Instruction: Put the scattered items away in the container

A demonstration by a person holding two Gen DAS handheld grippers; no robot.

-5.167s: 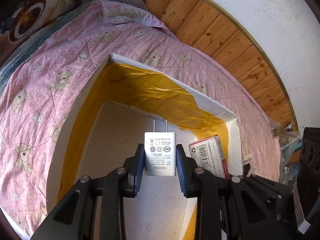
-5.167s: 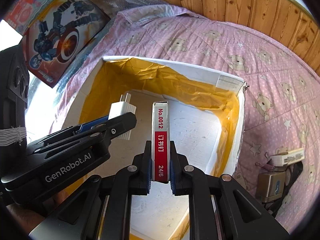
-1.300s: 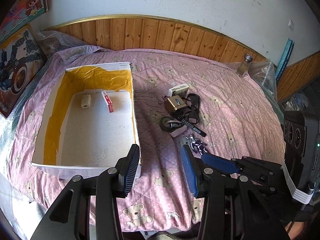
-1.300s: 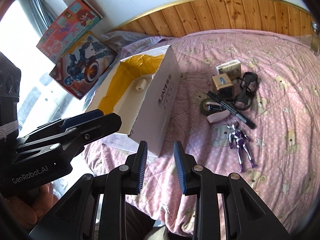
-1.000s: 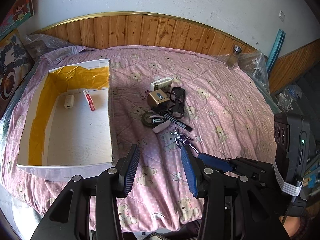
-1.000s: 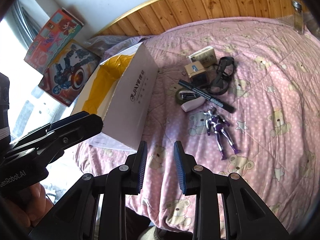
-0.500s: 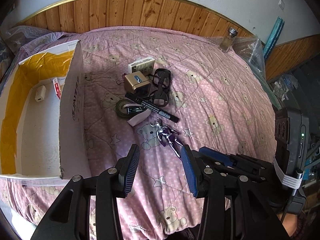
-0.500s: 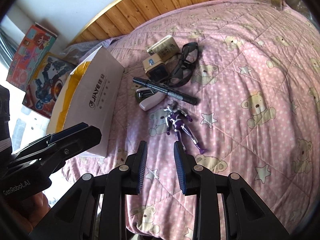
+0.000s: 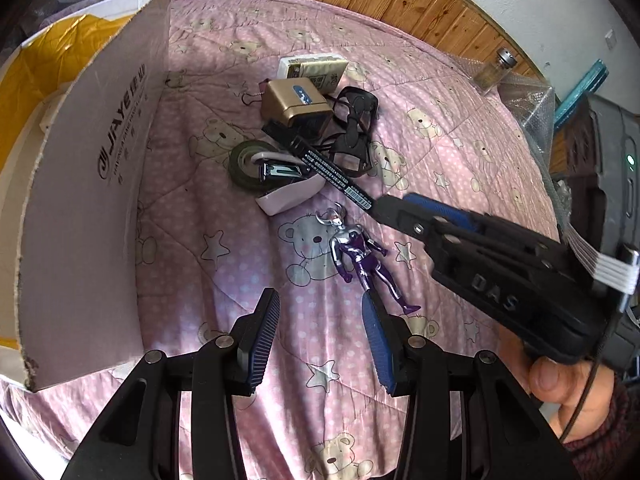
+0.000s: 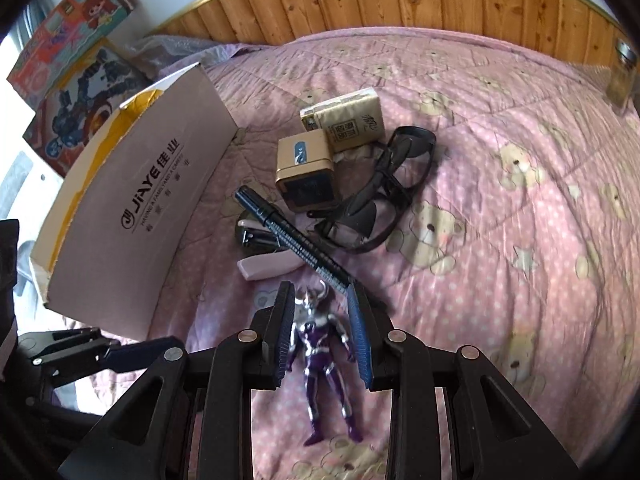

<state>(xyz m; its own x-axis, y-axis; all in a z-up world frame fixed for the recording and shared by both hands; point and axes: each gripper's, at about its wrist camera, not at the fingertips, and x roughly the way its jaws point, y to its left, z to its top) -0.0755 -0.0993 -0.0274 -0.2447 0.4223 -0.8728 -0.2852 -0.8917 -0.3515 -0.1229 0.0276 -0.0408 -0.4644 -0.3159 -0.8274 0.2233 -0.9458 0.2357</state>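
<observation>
Box (image 10: 132, 216) stands at left on the quilt (image 10: 520, 208); beside it lie a pen (image 10: 292, 236), glasses (image 10: 384, 184) and a figure (image 10: 320, 344). Left gripper (image 9: 320, 336) hovers open, empty. Right gripper (image 10: 322, 332) straddles the figure, jaws apart.

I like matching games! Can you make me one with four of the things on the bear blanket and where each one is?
Things:
1. purple toy figure
2. black marker
3. gold box
4. black glasses

Places:
A. lying across the pink stapler
B. between the open fingers of the right gripper
C. to the right of the gold box
D. just in front of the tan packet

Pairs: 1-B, 2-A, 3-D, 4-C
</observation>
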